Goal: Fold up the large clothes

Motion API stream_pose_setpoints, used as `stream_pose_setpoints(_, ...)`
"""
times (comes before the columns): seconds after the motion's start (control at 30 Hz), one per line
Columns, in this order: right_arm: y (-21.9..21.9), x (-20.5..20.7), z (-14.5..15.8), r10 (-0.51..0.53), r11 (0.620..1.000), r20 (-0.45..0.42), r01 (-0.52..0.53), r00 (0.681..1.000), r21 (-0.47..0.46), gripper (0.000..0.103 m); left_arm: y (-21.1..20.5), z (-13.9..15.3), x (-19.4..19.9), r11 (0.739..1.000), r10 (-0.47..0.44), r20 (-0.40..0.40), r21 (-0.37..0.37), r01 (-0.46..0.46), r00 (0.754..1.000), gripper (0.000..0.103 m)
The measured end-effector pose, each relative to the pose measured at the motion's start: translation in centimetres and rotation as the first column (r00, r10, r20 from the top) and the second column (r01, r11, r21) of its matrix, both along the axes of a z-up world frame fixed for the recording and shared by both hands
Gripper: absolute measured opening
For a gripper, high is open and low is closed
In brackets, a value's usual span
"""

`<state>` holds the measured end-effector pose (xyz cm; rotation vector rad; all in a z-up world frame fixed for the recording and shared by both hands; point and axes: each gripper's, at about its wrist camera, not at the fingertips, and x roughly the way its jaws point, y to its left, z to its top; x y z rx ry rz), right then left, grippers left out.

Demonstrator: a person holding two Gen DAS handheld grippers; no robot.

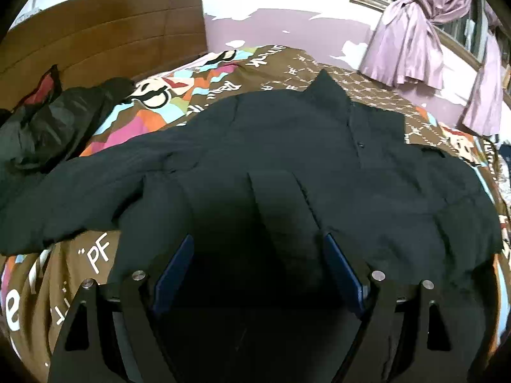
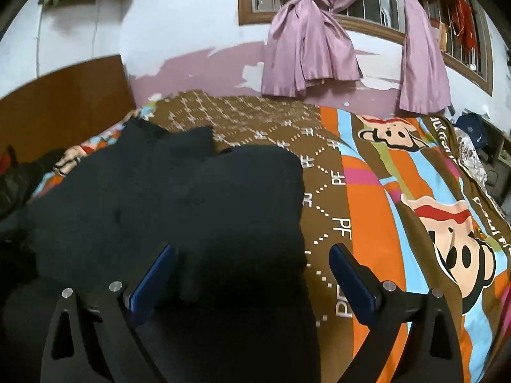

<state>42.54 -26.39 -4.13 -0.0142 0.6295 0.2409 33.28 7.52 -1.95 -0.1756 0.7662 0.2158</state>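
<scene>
A large dark navy jacket (image 1: 287,166) lies spread on the bed, collar toward the far side and a sleeve stretched out to the left. It also shows in the right wrist view (image 2: 166,204), bunched at the left. My left gripper (image 1: 258,242) is open, hovering over the jacket's near hem with nothing between its blue pads. My right gripper (image 2: 252,252) is open over the jacket's right edge, its right finger (image 2: 348,274) above the bedspread.
A brown, orange and blue cartoon bedspread (image 2: 383,210) covers the bed. Another dark garment (image 1: 48,124) is heaped by the wooden headboard (image 1: 105,32) at the left. Purple curtains (image 2: 306,51) hang on the far wall.
</scene>
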Motion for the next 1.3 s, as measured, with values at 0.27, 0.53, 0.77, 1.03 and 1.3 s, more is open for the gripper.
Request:
stream_pose_setpoints(0.27, -4.0, 4.2, -7.0, 0.001, 0.969, -0.253, 0.061, 0.968, 0.239, 0.103, -3.8, -1.7, 2.9, 0.993, -0.114, -0.088, 0.029, 0.116, 0.990, 0.079)
stream_pose_setpoints(0.53, -1.8, 3.8, -7.5, -0.065, 0.993, -0.211, 0.084, 0.975, 0.080, 0.103, -5.9, -5.9, 3.4, 0.972, -0.110, -0.139, 0.193, 0.135, 0.984, 0.100)
stream_pose_setpoints(0.77, -3.5, -0.8, -4.8, -0.136, 0.977, -0.056, 0.144, 0.989, 0.157, 0.103, -5.2, -5.5, 3.1, 0.976, -0.131, -0.115, 0.158, 0.149, 0.985, 0.101)
stream_pose_setpoints(1.03, 2.7, -4.7, 1.5, -0.088, 0.995, 0.152, 0.080, 0.984, 0.059, 0.103, -0.6, -0.8, -1.8, 0.990, -0.137, 0.006, -0.030, 0.137, 0.991, 0.101)
stream_pose_setpoints(1.3, 16.8, -4.3, 1.8, 0.209, 0.977, 0.083, -0.211, 0.974, 0.020, 0.103, 9.6, 1.4, -8.8, 0.978, 0.061, 0.027, -0.199, -0.055, 0.998, 0.101)
